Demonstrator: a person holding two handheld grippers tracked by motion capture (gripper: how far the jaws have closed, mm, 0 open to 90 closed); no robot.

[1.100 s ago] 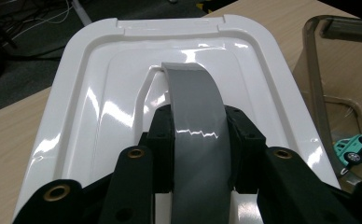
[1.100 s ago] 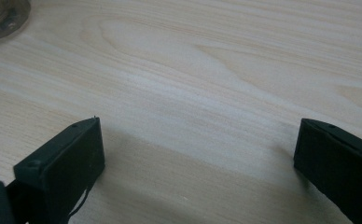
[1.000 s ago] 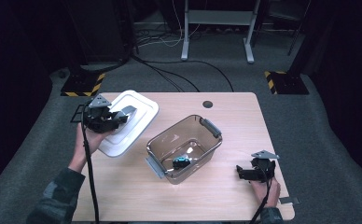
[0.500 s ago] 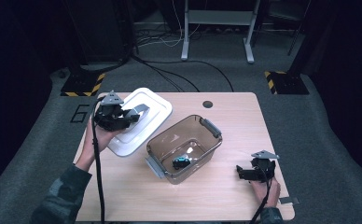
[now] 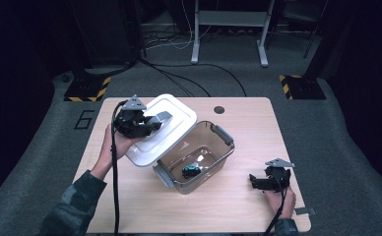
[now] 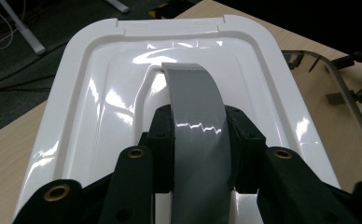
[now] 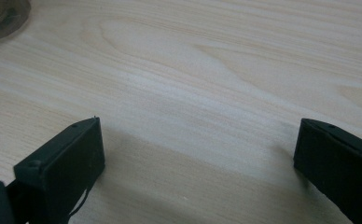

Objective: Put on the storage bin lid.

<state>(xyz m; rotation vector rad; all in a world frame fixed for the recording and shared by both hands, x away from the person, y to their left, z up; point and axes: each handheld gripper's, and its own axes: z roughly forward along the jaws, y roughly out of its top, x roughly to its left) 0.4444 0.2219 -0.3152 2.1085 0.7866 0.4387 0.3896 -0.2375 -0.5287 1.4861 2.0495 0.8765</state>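
The left gripper [image 5: 144, 123] has its jaws clenched on the grey handle [image 6: 195, 116] of the white lid [image 6: 100, 107], which spreads out beyond them beside the clear container [image 5: 199, 155] (a small dark item inside), while the right gripper [image 5: 260, 182] rests with jaws released, bare surface [image 7: 193, 70] between them.

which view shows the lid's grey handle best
The left gripper view: the handle runs up its middle, clamped between the jaws. The high view shows a small grey strip; the right gripper view shows bare table.
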